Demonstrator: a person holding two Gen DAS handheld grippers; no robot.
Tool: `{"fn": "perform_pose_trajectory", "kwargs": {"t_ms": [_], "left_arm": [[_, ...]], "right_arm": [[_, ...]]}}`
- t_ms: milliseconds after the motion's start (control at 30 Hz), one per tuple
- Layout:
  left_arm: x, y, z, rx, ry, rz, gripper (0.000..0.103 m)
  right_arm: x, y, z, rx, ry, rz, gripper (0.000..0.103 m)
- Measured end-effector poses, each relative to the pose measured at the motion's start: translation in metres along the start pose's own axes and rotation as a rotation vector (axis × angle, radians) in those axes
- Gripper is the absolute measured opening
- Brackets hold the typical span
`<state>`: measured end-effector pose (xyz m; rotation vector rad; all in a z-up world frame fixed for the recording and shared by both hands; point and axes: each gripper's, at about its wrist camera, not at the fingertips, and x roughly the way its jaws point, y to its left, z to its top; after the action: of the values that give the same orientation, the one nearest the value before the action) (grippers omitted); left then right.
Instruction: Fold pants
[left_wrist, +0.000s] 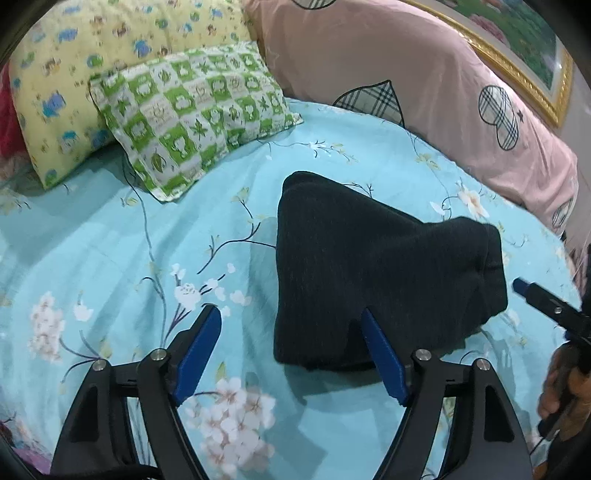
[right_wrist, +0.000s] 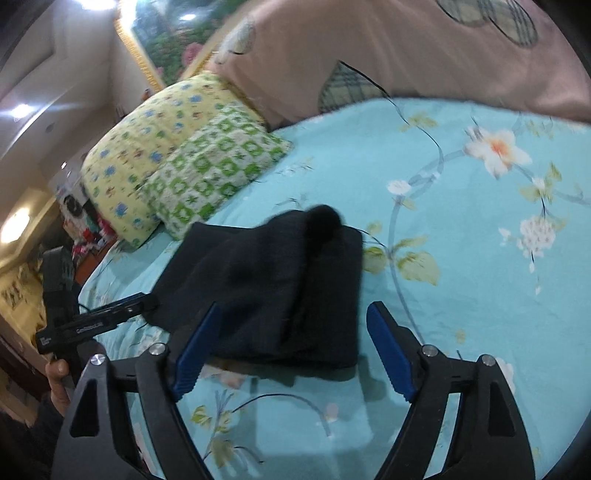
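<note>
The black pants (left_wrist: 376, 269) lie folded into a compact bundle on the turquoise floral bed sheet (left_wrist: 92, 240). My left gripper (left_wrist: 289, 315) is open just above the bundle's near left corner; its right pad overlaps the cloth and its left pad stands apart over the sheet. In the right wrist view the pants (right_wrist: 280, 280) lie flat, and my right gripper (right_wrist: 294, 307) hangs open over their near edge without pressing on them. One finger of the right gripper (left_wrist: 522, 286) shows at the bundle's right side. The left gripper's finger (right_wrist: 122, 304) shows at its left side.
A green checked pillow (left_wrist: 192, 122) leans on a yellow printed pillow (left_wrist: 74, 74) at the head of the bed. A pink quilt (left_wrist: 406, 74) is piled along the far side under a gold-framed picture (left_wrist: 524, 48). A hand (left_wrist: 557, 391) holds the right gripper.
</note>
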<state>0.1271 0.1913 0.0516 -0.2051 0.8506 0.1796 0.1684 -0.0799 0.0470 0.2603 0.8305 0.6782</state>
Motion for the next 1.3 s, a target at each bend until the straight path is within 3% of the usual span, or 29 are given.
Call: {"fn": "perform_pose_trajectory", "kwargs": {"t_ms": [167,200,600,867,1300], "left_arm": [[-0.006,-0.010,-0.009,0.051,-0.012,0.020,0.081],[-0.008,-0.012,-0.012,0.060,-0.012,0.024,0.081],[-0.011,-0.017,-0.027,0.089,-0.018,0.042,0.081],[-0.015,-0.017,-0.028,0.101,-0.050,0.100,0.081],[-0.016,-0.021,-0.030,0.121,-0.046,0.107,0.083]], "right_arm": [[-0.005,0.032,-0.007,-0.123,-0.010,-0.035,0.090],[-0.005,0.036,-0.009,-0.115,-0.046,-0.059,0.090],[0.002,0.055,-0.028,-0.144,-0.025,-0.091,0.090],[0.008,0.063,-0.037,-0.169,-0.026,-0.113,0.090],[0.017,0.072,-0.040,-0.208,0.001,-0.138,0.091]]}}
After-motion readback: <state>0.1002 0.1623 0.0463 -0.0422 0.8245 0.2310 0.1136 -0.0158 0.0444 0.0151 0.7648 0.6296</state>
